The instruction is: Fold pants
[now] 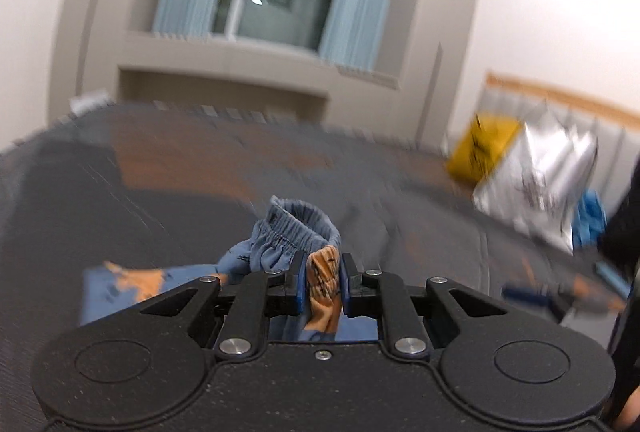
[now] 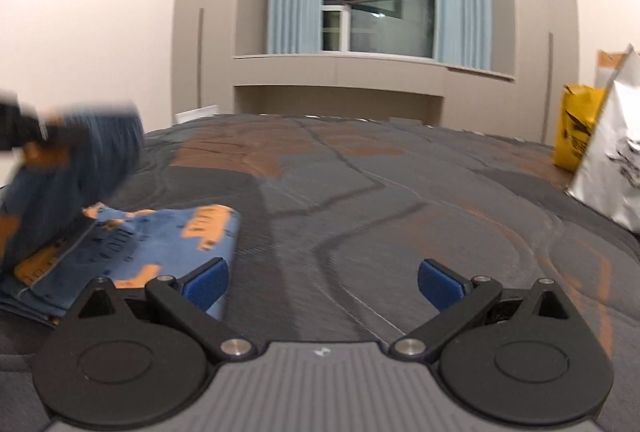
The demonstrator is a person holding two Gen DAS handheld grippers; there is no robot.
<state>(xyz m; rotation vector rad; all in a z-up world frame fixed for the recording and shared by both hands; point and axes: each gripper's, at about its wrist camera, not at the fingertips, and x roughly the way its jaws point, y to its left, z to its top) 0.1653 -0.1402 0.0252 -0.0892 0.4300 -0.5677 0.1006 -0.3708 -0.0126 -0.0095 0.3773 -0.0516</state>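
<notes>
The pants [image 1: 288,236] are blue with orange patches and have an elastic waistband. In the left wrist view my left gripper [image 1: 323,272] is shut on a bunched fold of them near the waistband, lifted above the bed. In the right wrist view the pants [image 2: 168,240] lie partly folded at the left, with one part raised and blurred at the far left under the other gripper [image 2: 16,127]. My right gripper [image 2: 322,282] stands open over the bedspread to the right of the pants, with nothing between its blue pads [image 2: 206,286].
The grey and brown quilted bedspread [image 2: 360,199] covers the bed. A silver bag [image 2: 612,151] and a yellow bag [image 2: 576,127] stand at the right edge. Something blue [image 1: 590,218] lies beside the silver bag. A window with blue curtains is behind.
</notes>
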